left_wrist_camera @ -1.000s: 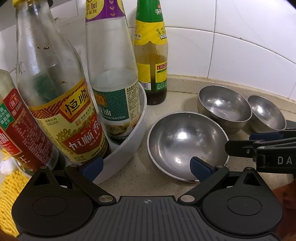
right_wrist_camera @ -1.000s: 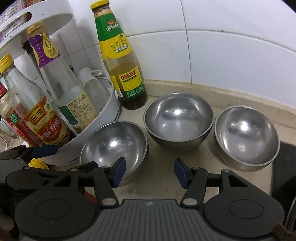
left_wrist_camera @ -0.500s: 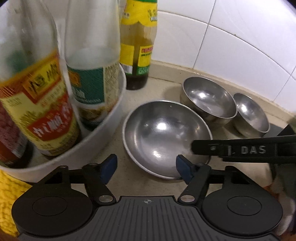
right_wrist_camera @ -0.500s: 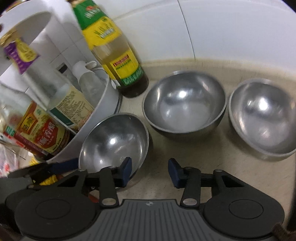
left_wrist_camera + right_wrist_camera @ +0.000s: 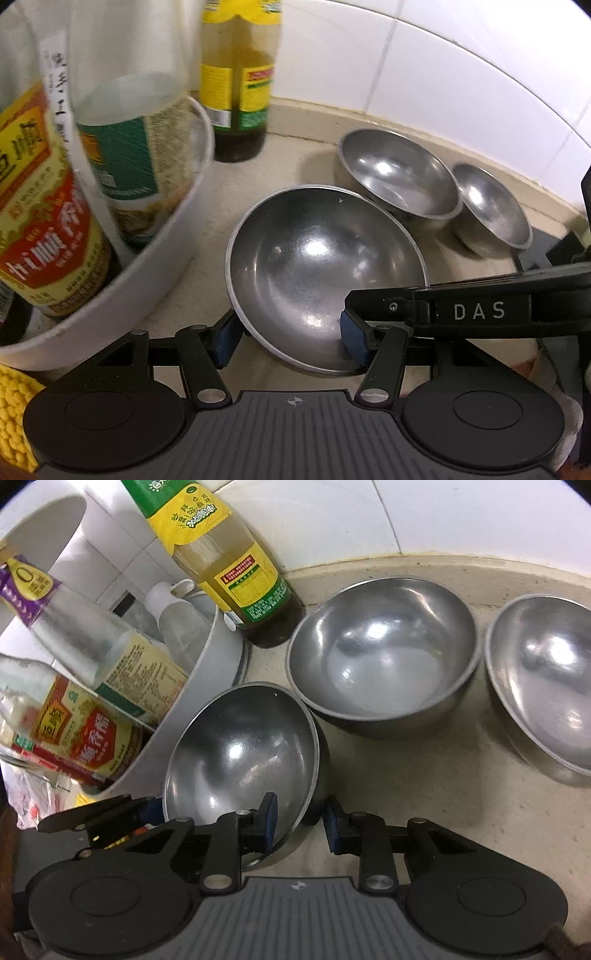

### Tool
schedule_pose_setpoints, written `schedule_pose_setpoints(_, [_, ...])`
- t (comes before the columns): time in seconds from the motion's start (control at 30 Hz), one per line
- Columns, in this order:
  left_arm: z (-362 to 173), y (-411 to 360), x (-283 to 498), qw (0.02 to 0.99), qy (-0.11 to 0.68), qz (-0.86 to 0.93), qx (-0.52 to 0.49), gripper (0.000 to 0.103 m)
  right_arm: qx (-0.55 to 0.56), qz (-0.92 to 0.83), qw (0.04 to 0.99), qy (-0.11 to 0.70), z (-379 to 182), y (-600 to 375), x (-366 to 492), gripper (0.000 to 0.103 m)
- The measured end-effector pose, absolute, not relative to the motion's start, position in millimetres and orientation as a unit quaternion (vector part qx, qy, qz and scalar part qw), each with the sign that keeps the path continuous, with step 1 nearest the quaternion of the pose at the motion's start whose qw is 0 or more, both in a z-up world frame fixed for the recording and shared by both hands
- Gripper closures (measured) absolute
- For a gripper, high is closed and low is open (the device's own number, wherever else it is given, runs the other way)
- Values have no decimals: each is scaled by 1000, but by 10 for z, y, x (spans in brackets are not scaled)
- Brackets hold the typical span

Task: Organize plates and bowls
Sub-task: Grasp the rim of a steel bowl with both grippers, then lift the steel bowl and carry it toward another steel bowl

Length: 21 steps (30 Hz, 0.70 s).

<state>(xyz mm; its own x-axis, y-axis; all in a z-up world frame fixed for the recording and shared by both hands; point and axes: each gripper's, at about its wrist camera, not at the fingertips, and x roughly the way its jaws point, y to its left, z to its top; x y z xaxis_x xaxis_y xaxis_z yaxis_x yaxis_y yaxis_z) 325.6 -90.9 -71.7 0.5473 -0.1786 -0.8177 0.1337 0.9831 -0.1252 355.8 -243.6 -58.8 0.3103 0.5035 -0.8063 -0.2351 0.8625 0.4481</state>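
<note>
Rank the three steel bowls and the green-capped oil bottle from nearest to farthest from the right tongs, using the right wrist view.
1. Nearest bowl: its rim sits between the right tongs, which are closing on it.
2. Middle bowl: behind it, centre.
3. Right bowl and green-capped oil bottle, at far right and back left by the wall: too close to call.

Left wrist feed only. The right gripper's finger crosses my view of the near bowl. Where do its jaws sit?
Observer: The right gripper straddles the near bowl's rim, one pad inside, one outside, jaws closing.
Operator: Anything behind the rack's bottles?
Observer: A white jug stands in the rack behind them.
Operator: Is the rack single level?
Observer: No, a white upper tier sits above it.
</note>
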Motion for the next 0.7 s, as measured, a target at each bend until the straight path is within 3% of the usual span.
schedule_pose_setpoints(0.7, [-755, -1501, 3053, 866, 471, -164, 34, 36, 142, 166, 796, 564, -459, -3130, 3113, 78])
